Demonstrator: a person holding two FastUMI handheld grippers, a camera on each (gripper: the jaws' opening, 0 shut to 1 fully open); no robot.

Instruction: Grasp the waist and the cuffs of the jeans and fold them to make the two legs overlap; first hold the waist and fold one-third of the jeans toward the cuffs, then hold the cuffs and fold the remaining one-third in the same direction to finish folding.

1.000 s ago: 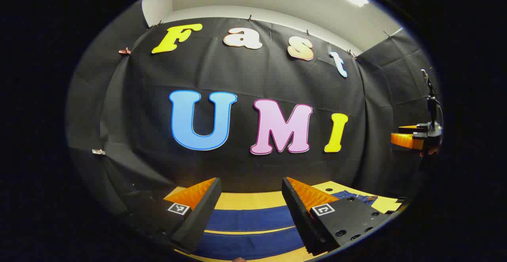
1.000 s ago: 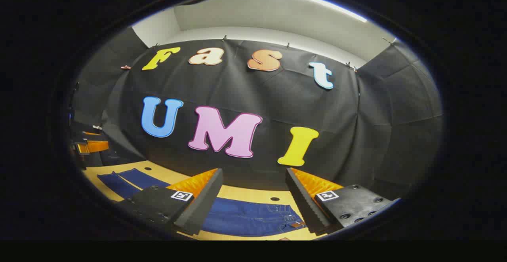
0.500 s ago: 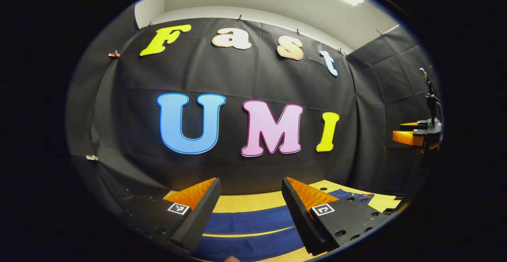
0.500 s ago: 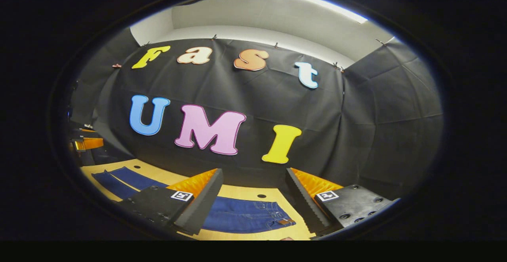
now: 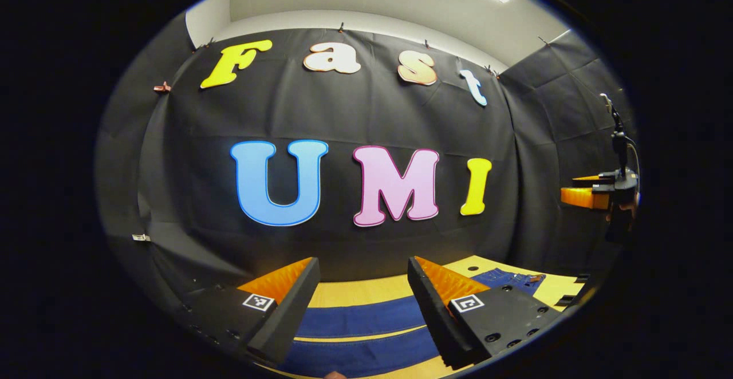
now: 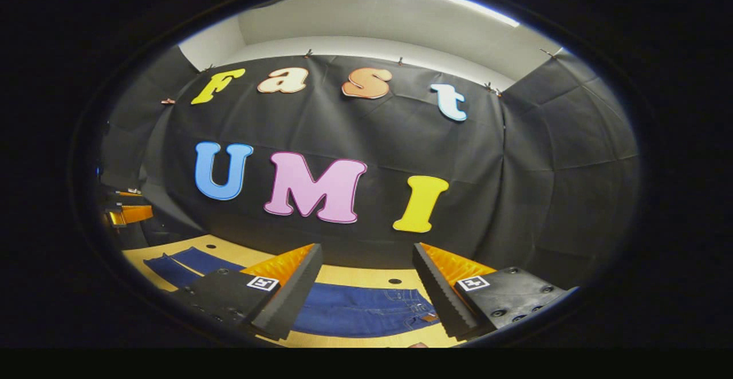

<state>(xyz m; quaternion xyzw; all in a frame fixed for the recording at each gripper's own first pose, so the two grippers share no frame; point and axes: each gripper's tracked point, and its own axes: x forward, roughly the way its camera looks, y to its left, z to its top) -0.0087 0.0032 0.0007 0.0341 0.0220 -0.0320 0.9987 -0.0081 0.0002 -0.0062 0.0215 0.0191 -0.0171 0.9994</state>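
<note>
Below me was a flat, light yellow wooden table, with a few small round dark holes set in its top. Directly on it lay a pair of dark blue denim jeans, spread flat. In the left gripper view the two legs ran side by side across the board, a thin strip of bare wood between them. In the right gripper view the waist end rested near me, stitched pockets facing up, and the legs stretched away to the left.
</note>
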